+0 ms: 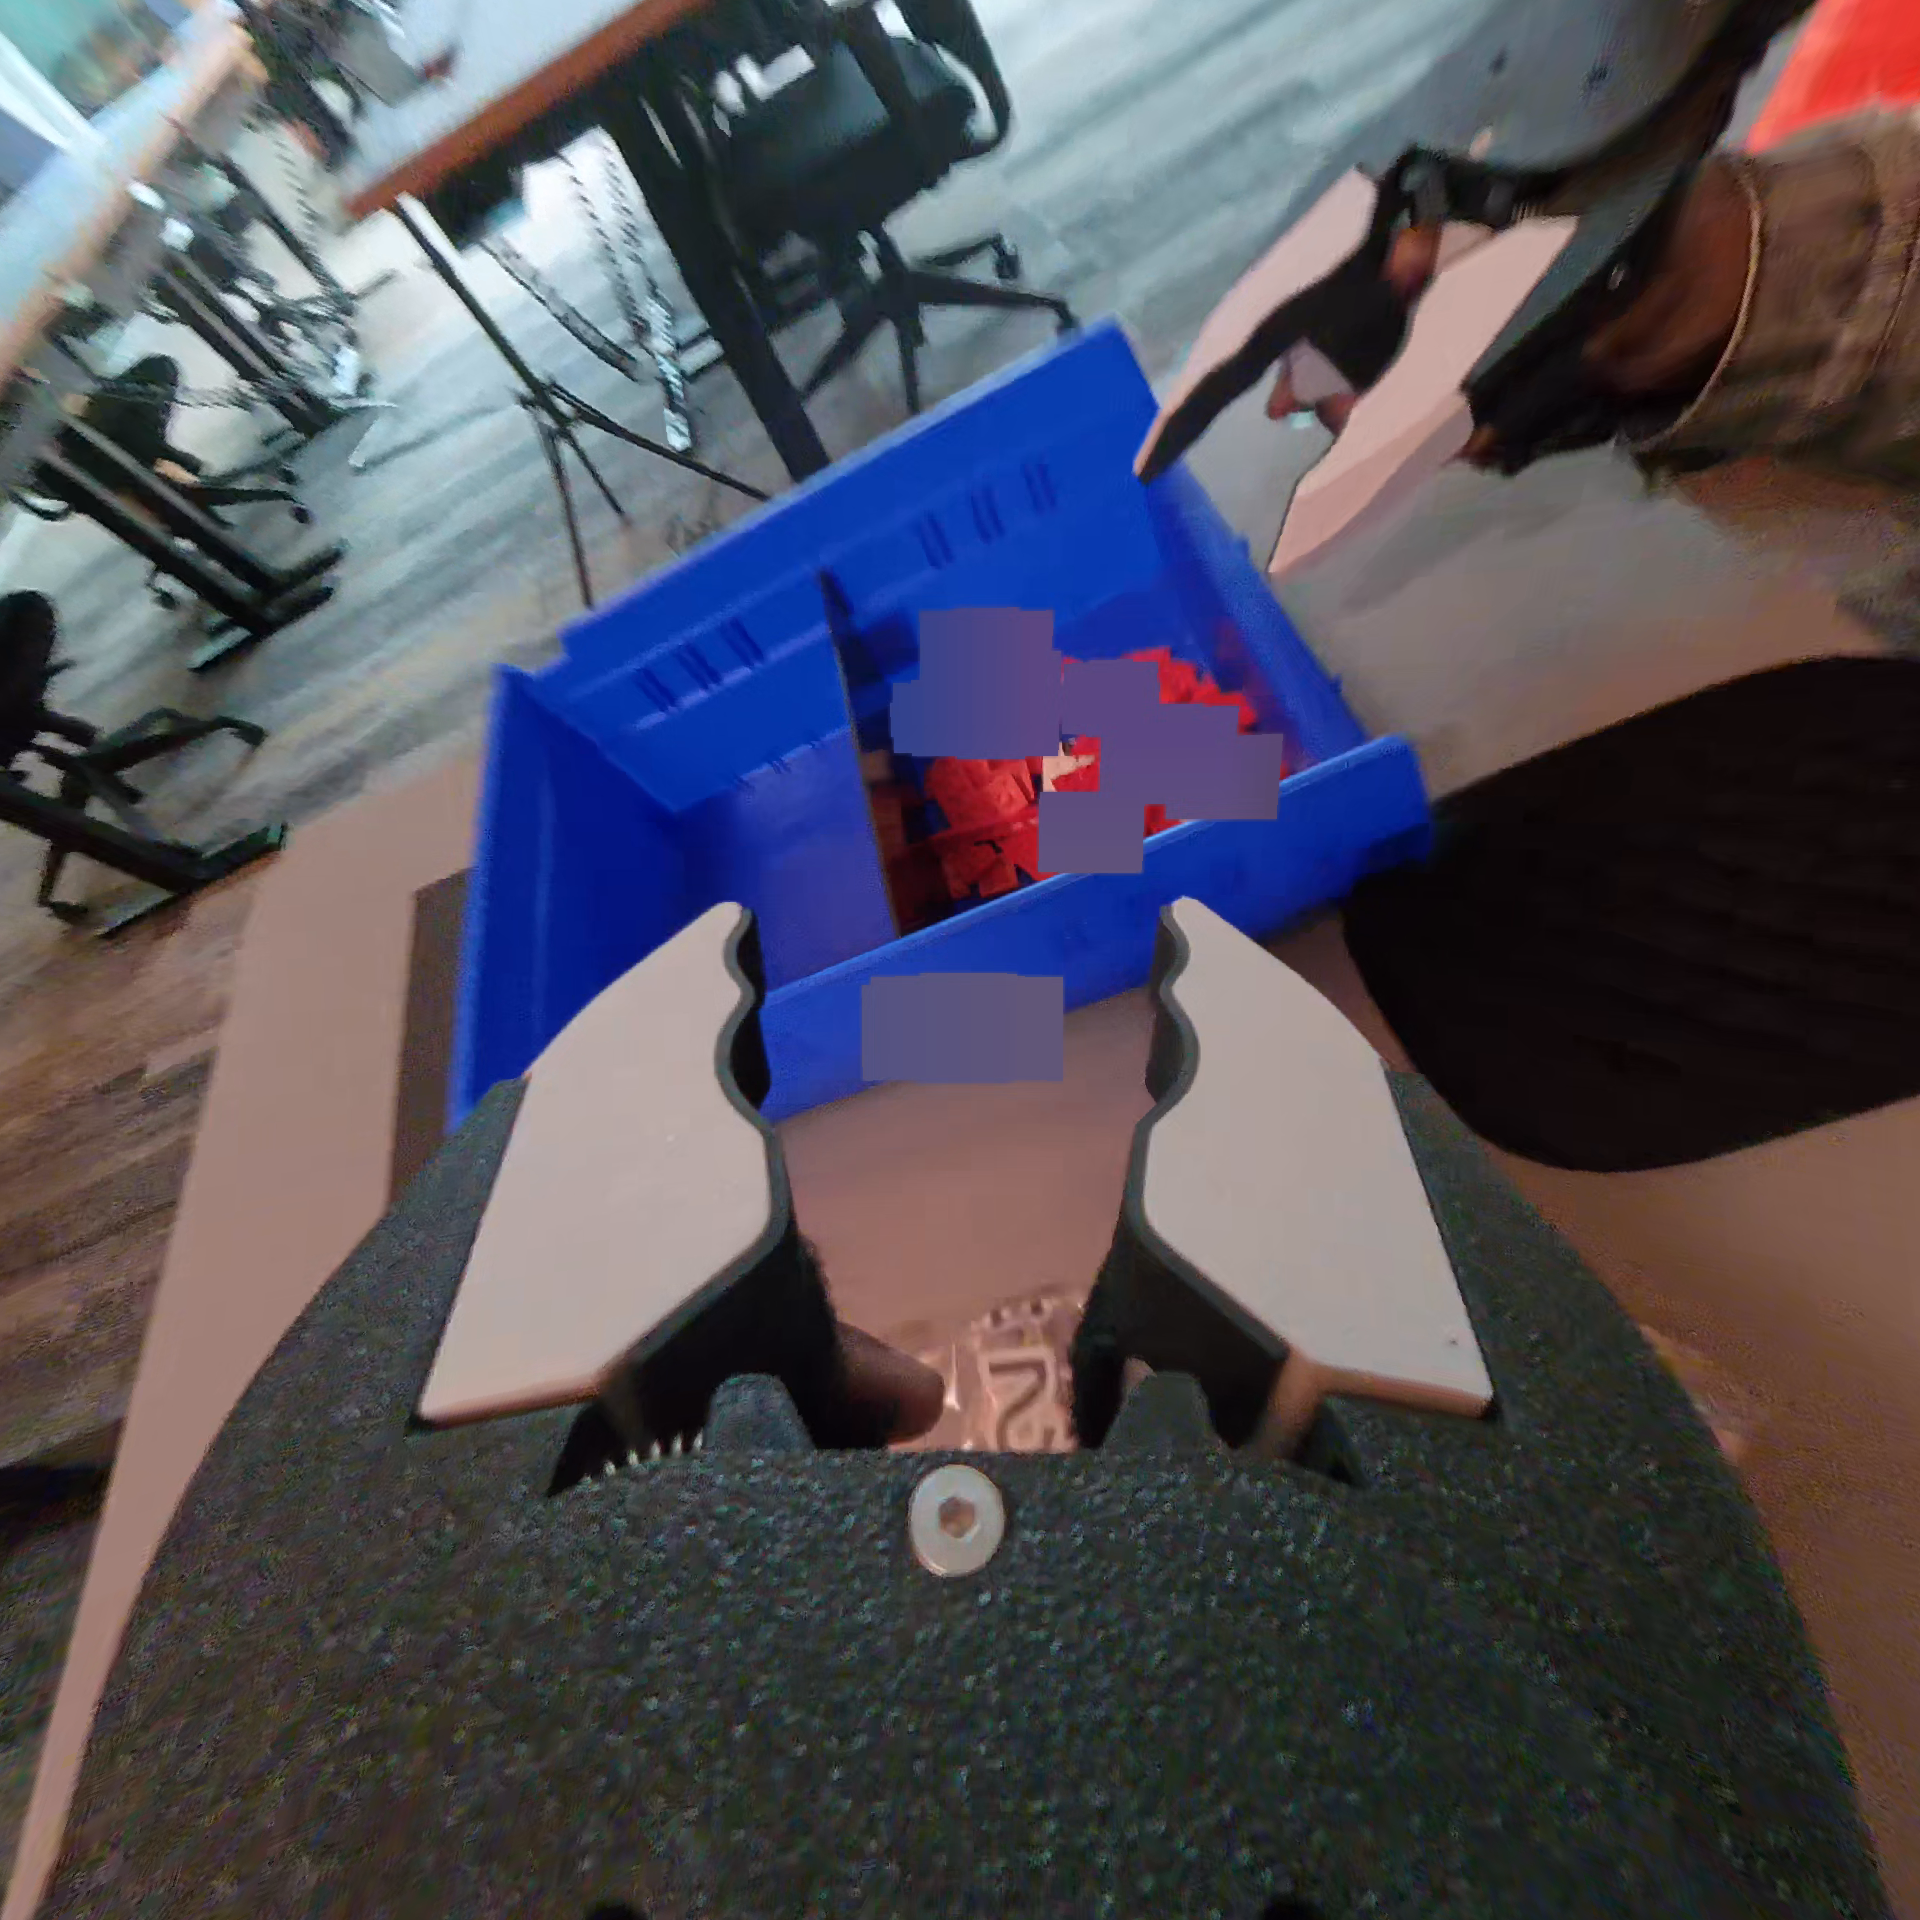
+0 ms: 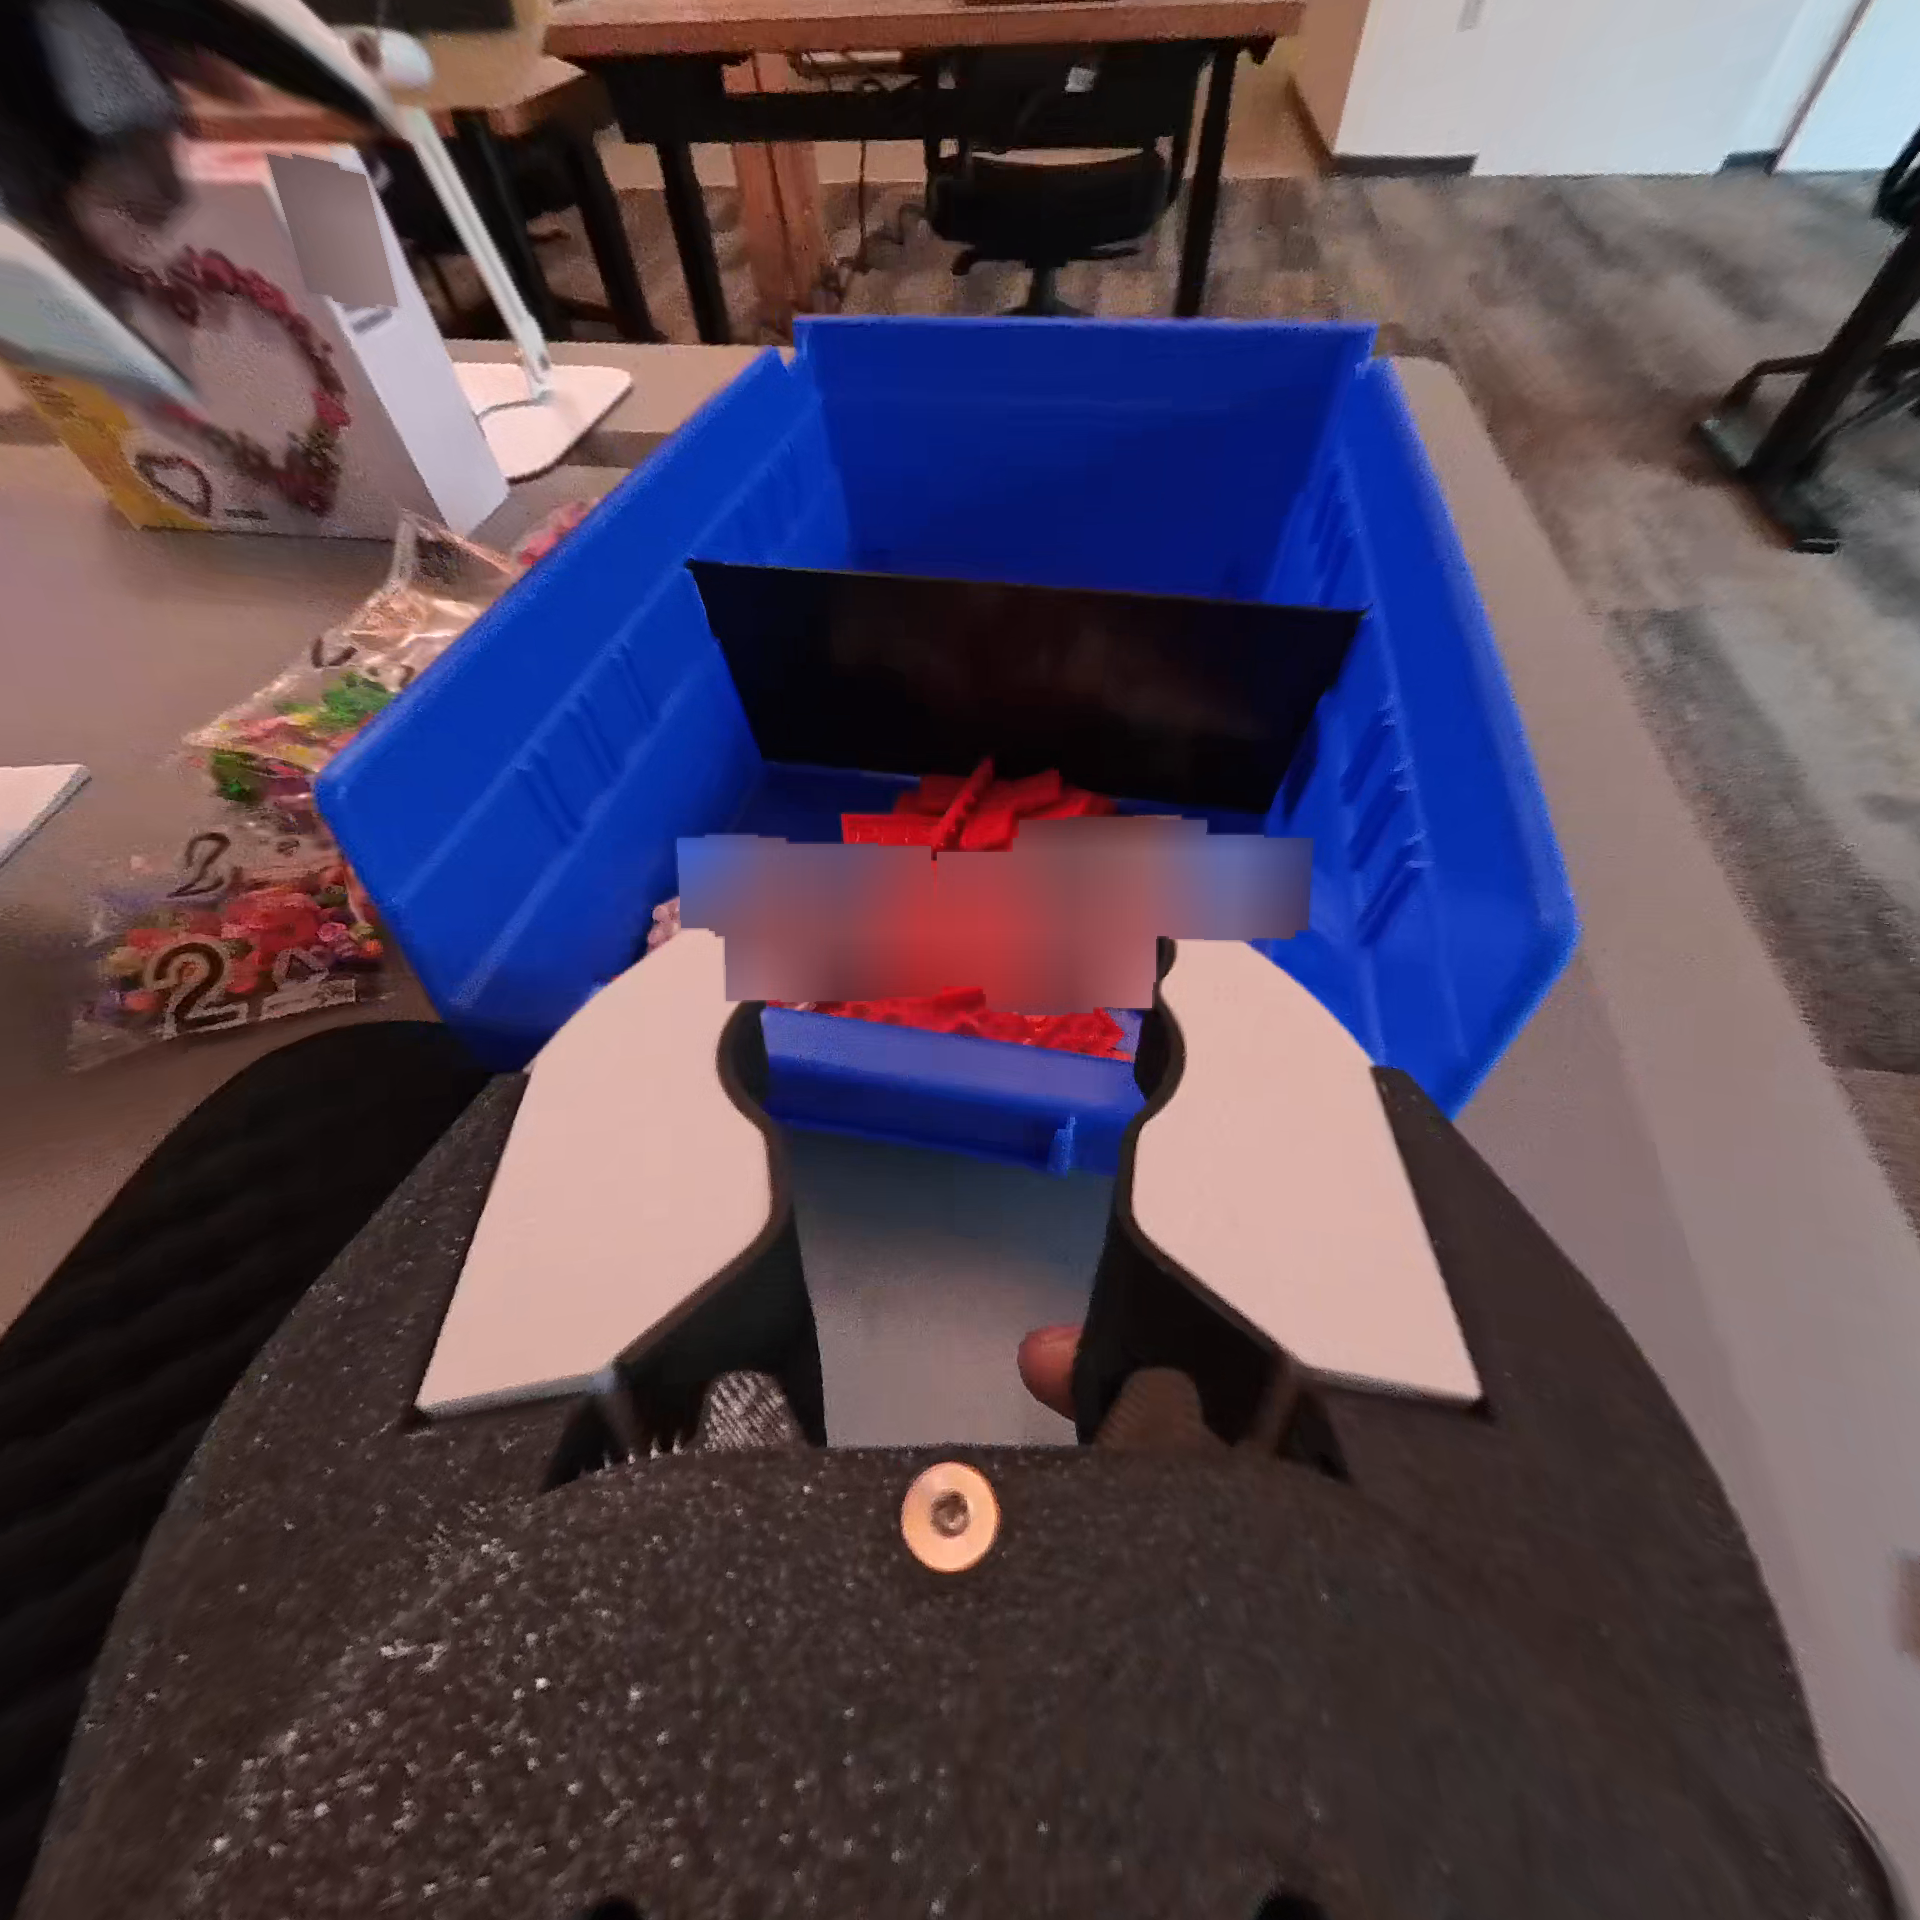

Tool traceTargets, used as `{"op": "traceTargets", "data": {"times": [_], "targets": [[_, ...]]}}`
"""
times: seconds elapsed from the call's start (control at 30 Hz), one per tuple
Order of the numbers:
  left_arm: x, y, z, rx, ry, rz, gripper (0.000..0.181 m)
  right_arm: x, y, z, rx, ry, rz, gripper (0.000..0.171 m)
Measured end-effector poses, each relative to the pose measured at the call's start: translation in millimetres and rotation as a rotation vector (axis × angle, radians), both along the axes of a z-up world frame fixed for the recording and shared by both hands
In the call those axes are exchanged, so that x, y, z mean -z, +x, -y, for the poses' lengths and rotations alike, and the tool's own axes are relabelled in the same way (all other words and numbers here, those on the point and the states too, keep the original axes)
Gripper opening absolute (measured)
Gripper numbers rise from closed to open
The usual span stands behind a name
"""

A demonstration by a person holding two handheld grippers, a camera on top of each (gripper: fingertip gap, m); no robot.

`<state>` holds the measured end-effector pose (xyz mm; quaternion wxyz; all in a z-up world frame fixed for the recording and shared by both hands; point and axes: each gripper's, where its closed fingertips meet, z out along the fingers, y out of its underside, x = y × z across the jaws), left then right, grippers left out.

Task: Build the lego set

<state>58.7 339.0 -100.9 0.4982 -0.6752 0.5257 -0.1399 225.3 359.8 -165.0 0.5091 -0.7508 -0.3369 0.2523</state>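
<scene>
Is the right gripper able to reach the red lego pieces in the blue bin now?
Probably yes. The right gripper is open and faces the red lego pieces; only the blue bin's low front wall lies between, and the bin is open on top.

- Left wrist view looks forward over its jaws, tilted, near the blue bin (image 1: 1039, 935) from one side.
- Right wrist view faces the same bin (image 2: 1455, 727) squarely, close above the tabletop (image 2: 1662, 1195).

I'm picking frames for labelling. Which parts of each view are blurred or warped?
Left wrist view: the right gripper and the background chairs smear with motion; the bin stays fairly sharp. Right wrist view: the bags and box are soft, and wide-angle bending curves the table edge.
</scene>
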Motion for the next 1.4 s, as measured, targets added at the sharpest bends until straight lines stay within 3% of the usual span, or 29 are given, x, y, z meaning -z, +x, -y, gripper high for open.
{"op": "traceTargets", "data": {"times": [0.2, 0.3, 0.43, 0.53, 0.57, 0.67, 0.77, 0.83, 0.93, 1.0, 1.07, 1.13, 1.17, 1.27, 1.4], "targets": [[-70.1, -55.8, 86.5, -0.221, 0.082, 0.139, 0.069, 2.5, -3.1, 16.2, 0.041, 0.050, 0.158, 0.053], [-72.3, -76.8, 143.3, -0.302, 0.088, 0.133, 0.062, 14.5, -12.2, 20.8, 0.014, 0.049, 0.204, 0.041], [-50.4, -99.9, 212.9, -0.394, 0.120, 0.110, 0.038, 24.5, -16.4, 23.0, -0.047, 0.020, 0.283, 0.000], [-20.1, -121.9, 249.8, -0.521, 0.093, 0.098, 0.026, 16.1, -10.6, 11.7, -0.035, -0.002, 0.328, 0.003], [-10.8, -129.3, 259.5, -0.568, 0.086, 0.105, 0.011, 9.7, -11.3, 9.2, -0.039, -0.001, 0.323, 0.002], [13.4, -148.7, 279.9, -0.702, 0.047, 0.162, 0.000, -22.2, -25.7, 10.0, -0.043, 0.078, 0.230, 0.006], [31.4, -165.1, 289.7, -0.812, 0.030, 0.202, 0.000, -56.7, -59.4, 35.9, -0.104, 0.157, 0.081, 0.033], [40.1, -176.3, 291.5, -0.880, 0.043, 0.205, 0.000, -61.0, -86.8, 63.6, -0.194, 0.130, 0.057, 0.056], [55.1, -183.4, 292.0, -0.921, 0.028, 0.200, 0.010, -38.8, -131.0, 116.0, -0.393, 0.013, 0.131, 0.067], [63.7, -184.7, 293.0, -0.919, 0.014, 0.204, 0.018, -4.2, -152.2, 144.5, -0.495, -0.093, 0.280, 0.085], [70.4, -183.8, 295.7, -0.892, -0.013, 0.223, 0.030, 31.8, -163.6, 152.6, -0.508, -0.138, 0.434, 0.092], [75.8, -177.8, 300.7, -0.827, -0.064, 0.252, 0.061, 56.1, -173.6, 158.4, -0.517, -0.194, 0.506, 0.090], [78.7, -175.0, 304.4, -0.796, -0.099, 0.264, 0.072, 60.8, -180.0, 160.1, -0.517, -0.216, 0.499, 0.085], [82.7, -177.8, 314.3, -0.758, -0.119, 0.267, 0.085, 56.1, -199.2, 153.7, -0.480, -0.245, 0.449, 0.078], [76.7, -185.7, 316.4, -0.726, -0.065, 0.337, 0.082, 41.9, -221.3, 126.1, -0.444, -0.177, 0.513, 0.074]]}}
